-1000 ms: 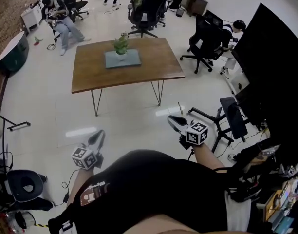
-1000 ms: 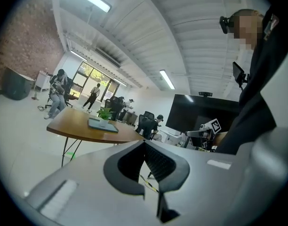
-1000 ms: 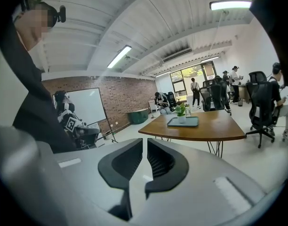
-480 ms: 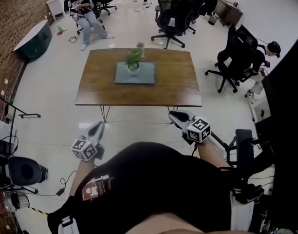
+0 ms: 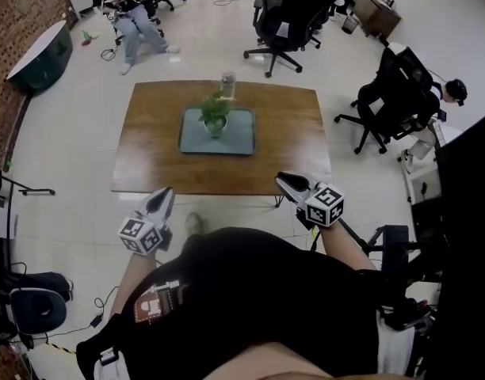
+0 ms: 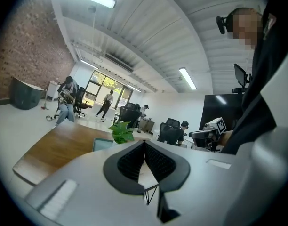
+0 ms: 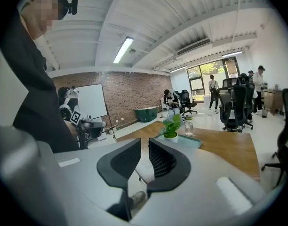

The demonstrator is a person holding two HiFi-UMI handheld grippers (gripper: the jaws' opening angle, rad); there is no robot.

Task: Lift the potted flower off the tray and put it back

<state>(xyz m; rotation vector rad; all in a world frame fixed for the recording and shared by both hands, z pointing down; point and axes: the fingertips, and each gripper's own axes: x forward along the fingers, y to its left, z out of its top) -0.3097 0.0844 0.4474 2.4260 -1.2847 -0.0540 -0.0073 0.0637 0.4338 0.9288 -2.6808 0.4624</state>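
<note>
The potted flower (image 5: 215,115), green leaves in a small white pot, stands on the grey-green tray (image 5: 241,142) in the middle of a brown wooden table (image 5: 147,153). Both grippers hover at the table's near edge, well short of the tray. My left gripper (image 5: 162,200) is shut with nothing in it; the flower (image 6: 120,132) shows just above its closed jaws. My right gripper (image 5: 287,183) has its jaws a narrow gap apart and empty. In the right gripper view the flower (image 7: 171,126) stands ahead on the tray (image 7: 193,142).
A clear glass (image 5: 228,85) stands on the table behind the tray. Black office chairs (image 5: 284,14) surround the far and right sides. A person (image 5: 130,14) sits at the far left. A dark monitor (image 5: 468,212) rises at my right.
The table has come much nearer in the head view. Both grippers, earlier over bare floor, now reach its near edge. The flower and tray have not moved on the table.
</note>
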